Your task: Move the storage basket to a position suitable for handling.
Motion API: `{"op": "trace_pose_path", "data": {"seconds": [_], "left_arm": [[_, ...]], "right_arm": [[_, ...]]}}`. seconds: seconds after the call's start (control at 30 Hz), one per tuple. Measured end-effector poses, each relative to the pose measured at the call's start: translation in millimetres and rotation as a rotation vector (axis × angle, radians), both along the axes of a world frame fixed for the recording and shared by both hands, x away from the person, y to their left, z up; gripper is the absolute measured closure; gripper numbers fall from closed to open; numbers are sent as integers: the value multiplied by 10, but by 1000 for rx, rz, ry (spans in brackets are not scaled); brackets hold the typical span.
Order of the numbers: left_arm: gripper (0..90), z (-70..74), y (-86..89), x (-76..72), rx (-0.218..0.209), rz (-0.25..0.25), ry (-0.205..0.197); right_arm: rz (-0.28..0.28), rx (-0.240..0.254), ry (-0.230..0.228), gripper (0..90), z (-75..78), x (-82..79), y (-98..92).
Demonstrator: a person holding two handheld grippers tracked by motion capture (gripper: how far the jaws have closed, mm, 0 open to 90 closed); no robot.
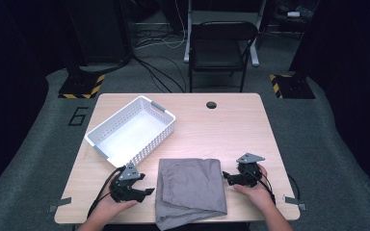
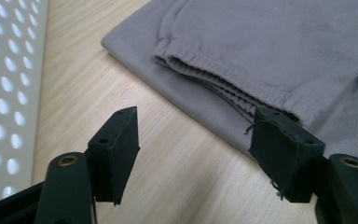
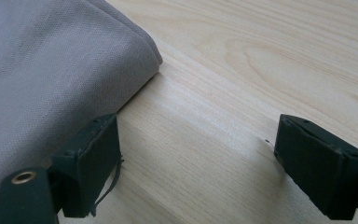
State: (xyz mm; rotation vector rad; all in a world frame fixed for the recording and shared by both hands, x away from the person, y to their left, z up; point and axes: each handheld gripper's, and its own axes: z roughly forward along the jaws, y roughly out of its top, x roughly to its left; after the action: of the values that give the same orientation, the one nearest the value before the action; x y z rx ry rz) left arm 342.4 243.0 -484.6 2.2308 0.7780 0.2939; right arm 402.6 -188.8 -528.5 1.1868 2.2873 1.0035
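Your left gripper has its jaws apart over bare wood with nothing between them, one pad just at the elastic waistband edge of the folded grey garment. Your right gripper is also spread wide and empty, its one pad at the garment's edge. The garment lies flat on the table between both grippers, the white basket beyond its left corner.

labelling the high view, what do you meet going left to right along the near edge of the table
left tongs → folded grey garment → right tongs
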Motion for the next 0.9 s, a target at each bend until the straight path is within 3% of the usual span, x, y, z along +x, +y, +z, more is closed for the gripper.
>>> {"op": "trace_pose_path", "data": {"seconds": [0.07,0.17,0.37,0.4,0.5,0.9], "left_arm": [[335,22,14,-3,-22,11,2],[342,67,35,-7,-23,21,9],[369,221,117,-17,-54,73,-5],[369,267,148,-15,-63,99,-12],[369,315,188,-5,-66,110,-15],[369,612,384,180,-87,213,-10]], "right_arm": [[-1,1,0,136,0,0,1],[-1,3,1,136,0,-1,2],[-1,0,0,136,0,0,1],[1,-1,-1,136,0,0,-1],[0,-2,-1,136,0,0,0],[-6,1,-2,136,0,-2,5]]}}
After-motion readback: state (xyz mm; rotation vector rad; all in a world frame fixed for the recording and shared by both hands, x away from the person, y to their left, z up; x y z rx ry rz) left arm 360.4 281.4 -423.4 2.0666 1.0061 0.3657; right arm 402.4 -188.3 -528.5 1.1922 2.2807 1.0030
